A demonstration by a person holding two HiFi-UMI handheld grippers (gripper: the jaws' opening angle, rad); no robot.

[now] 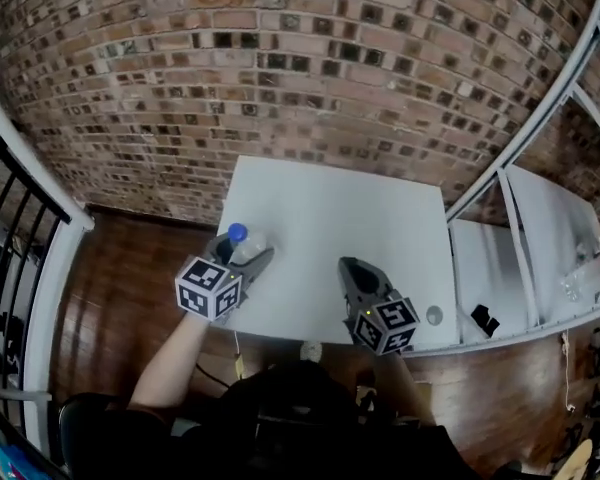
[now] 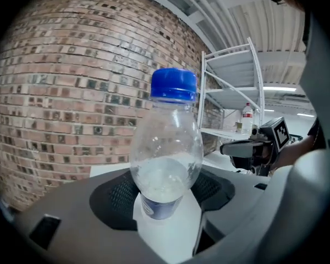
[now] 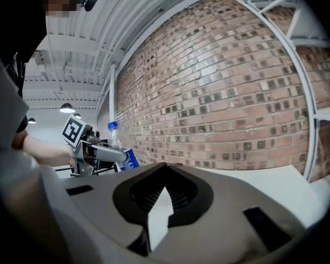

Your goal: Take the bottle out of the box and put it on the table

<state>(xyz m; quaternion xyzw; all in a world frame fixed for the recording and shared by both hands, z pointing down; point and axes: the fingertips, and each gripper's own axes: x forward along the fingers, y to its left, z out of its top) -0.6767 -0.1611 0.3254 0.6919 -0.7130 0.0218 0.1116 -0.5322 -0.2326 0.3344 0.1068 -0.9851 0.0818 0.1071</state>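
tabletop (image 1: 360, 208) under me, left tongs (image 1: 246, 254) gripping the bottle (image 2: 166, 158), right tongs (image 1: 352, 268) closed empty: i'd lower it upright toward 12 o'clock.

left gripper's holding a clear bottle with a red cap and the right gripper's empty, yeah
No: the cap is blue, not red, as the left gripper view shows. The left gripper does hold the clear bottle, and the right gripper is empty.

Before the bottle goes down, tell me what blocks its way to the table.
Nothing visible. The clear blue-capped plastic bottle is in the left gripper at the white table's near left edge; the tabletop beside it is bare.
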